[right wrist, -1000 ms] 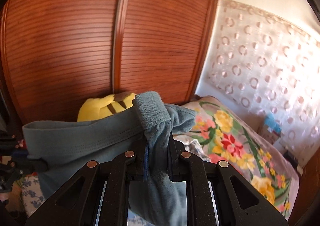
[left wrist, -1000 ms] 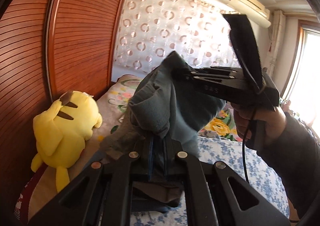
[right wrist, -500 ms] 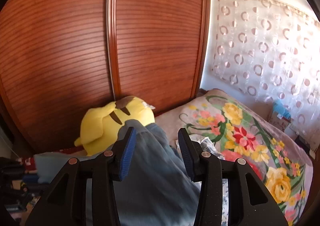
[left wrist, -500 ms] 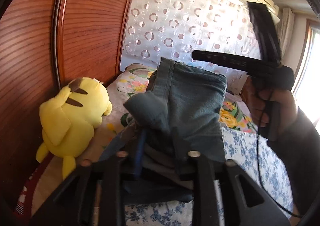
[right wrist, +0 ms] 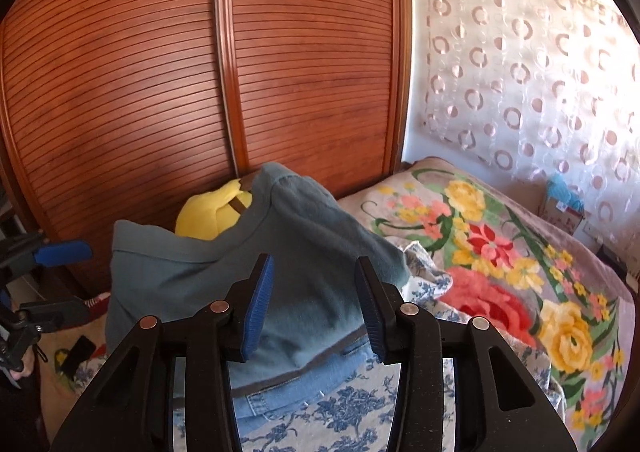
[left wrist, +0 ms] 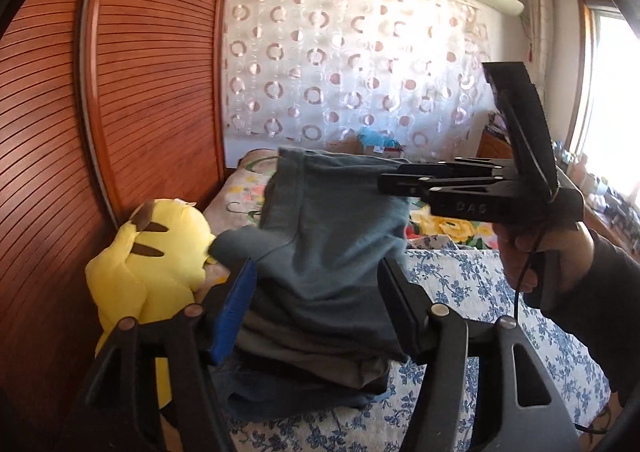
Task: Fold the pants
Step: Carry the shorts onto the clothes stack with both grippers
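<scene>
A big brown wardrobe [right wrist: 200,91] fills the upper left of the right wrist view. A bed [left wrist: 472,284] with a blue flower sheet lies below it, and a bright flower blanket [right wrist: 500,252] covers the right side. No boxes or baskets hold anything here.

The teal pants [left wrist: 328,236] sit folded on top of a pile [left wrist: 312,372] of other clothes in the middle of the bed. The long way of the pants runs from the near edge up toward the far curtain [left wrist: 360,71].

A yellow toy [left wrist: 152,264] sits at the left, just beside the pile.

The left gripper [left wrist: 316,300] is wide, a finger on each side of the pants. The right gripper [right wrist: 316,304] is wide too, holding nothing.
</scene>
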### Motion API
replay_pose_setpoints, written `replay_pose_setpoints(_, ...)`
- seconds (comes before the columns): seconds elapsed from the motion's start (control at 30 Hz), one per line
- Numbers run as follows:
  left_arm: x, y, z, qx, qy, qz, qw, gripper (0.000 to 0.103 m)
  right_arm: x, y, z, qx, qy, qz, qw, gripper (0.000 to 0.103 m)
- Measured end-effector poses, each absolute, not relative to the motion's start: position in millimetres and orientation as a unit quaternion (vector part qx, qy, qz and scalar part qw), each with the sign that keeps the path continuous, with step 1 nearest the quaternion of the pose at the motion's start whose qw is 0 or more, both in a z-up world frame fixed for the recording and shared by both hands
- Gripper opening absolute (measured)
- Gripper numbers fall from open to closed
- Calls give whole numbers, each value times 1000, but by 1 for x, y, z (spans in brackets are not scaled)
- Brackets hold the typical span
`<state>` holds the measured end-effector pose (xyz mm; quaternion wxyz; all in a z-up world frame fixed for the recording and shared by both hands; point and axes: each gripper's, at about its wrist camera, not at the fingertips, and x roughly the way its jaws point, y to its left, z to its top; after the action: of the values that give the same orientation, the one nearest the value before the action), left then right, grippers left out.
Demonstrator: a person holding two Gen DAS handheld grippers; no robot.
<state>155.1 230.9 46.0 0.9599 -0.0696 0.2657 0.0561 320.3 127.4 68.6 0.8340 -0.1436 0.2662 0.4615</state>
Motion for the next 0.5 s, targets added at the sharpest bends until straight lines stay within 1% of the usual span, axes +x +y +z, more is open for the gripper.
replay_pose_setpoints(0.27,178,238,13,-70,318,69,943,63,338,135,53,-142,279,443,840,42)
replay_pose_setpoints(0.5,178,244,-5,-87,332,70,937,63,352,136,33,-138,300,435,837,42)
